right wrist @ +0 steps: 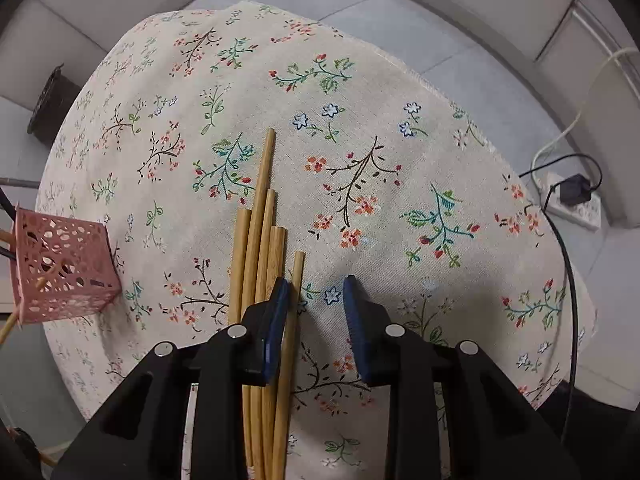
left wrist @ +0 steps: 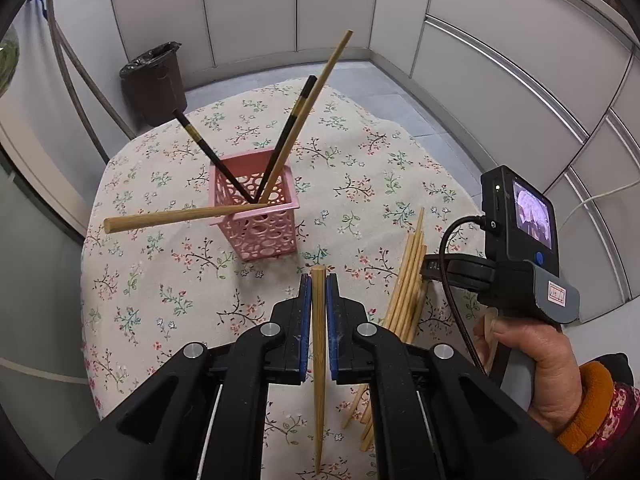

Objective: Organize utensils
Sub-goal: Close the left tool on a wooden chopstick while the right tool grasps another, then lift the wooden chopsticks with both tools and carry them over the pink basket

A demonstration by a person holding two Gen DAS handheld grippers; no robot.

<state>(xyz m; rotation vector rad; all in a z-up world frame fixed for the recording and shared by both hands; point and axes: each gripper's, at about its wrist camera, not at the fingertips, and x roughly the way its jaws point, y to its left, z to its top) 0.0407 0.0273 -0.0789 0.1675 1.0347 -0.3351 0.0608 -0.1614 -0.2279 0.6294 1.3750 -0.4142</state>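
My left gripper (left wrist: 319, 280) is shut on a wooden chopstick (left wrist: 319, 360) that runs lengthwise between its blue pads, thick end forward. Ahead of it stands a pink perforated holder (left wrist: 256, 220) with two black and two wooden chopsticks leaning out; one wooden chopstick (left wrist: 180, 218) lies almost flat across its rim. In the right wrist view my right gripper (right wrist: 316, 304) hovers open over a pile of wooden chopsticks (right wrist: 256, 240) on the floral cloth. The rightmost chopstick (right wrist: 295, 280) lies between the jaws, beside the left pad. The pink holder (right wrist: 60, 264) is at the far left.
The floral tablecloth (left wrist: 160, 280) covers a small table whose edges drop off all round. A dark bin (left wrist: 154, 80) stands on the floor beyond, with white cabinets behind. A person's hand (left wrist: 540, 360) holds the right gripper's handle. A power strip and cables (right wrist: 576, 204) lie on the floor at right.
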